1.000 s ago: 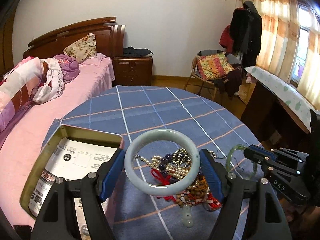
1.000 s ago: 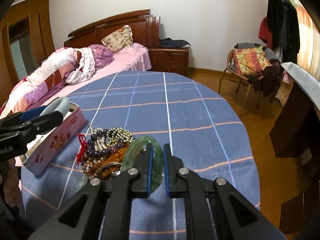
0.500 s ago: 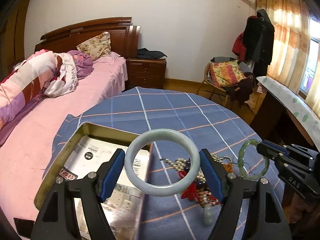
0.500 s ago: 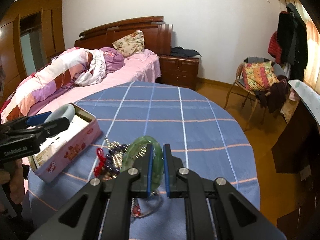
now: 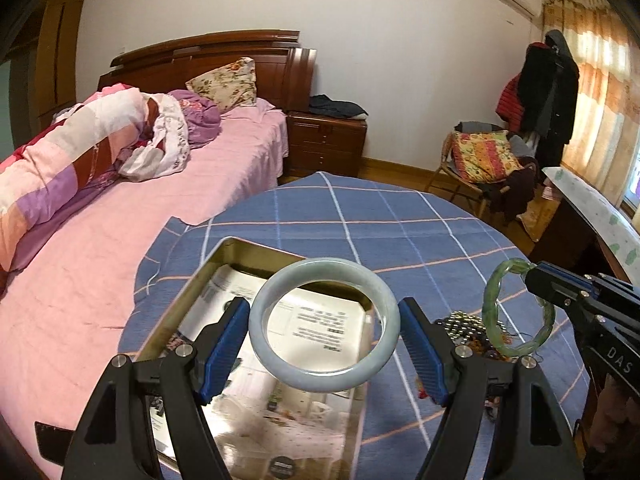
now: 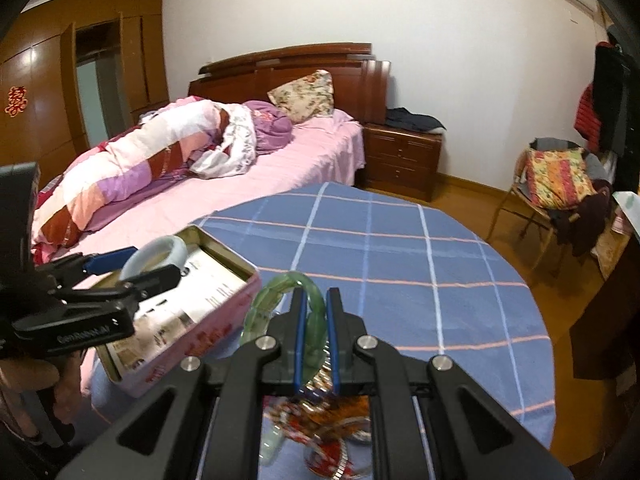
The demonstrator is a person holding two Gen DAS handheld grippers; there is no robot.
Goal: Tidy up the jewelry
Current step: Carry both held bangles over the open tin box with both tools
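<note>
Your left tool (image 5: pixel 324 336) stands wide open, its blue pads pressing the two outer sides of a pale jade bangle (image 5: pixel 324 325) that lies flat between them at the centre of the left wrist view. The bangle hangs above the open metal tin (image 5: pixel 256 252), over the printed paper (image 5: pixel 316 332) lining its bottom. In the right wrist view the same tool (image 6: pixel 132 264) shows at the left edge, holding the bangle (image 6: pixel 160 254) over the tin (image 6: pixel 224 316), whose outer wall is pink.

Your right tool (image 6: pixel 317 344) is nearly closed, the pads clamped on the rim of a green carved bangle (image 6: pixel 280 296) held upright, edge-on, at lower centre of the frame. From the left wrist view that tool (image 5: pixel 532 276) enters at the right edge and the green bangle (image 5: pixel 518 308) hangs from its tips, raised above the blue checked tabletop (image 5: pixel 400 220).

A heap of bead strands (image 6: pixel 324 412) lies on the tabletop (image 6: pixel 400 248) beneath the right tool; the tool's arms cover most of it and the rest is blurred, so you cannot pick out single pieces. In the left wrist view only a patch of metallic beads (image 5: pixel 464 326) shows between the two tools. The tin's near end is cut off by the bottom of the frame.
</note>
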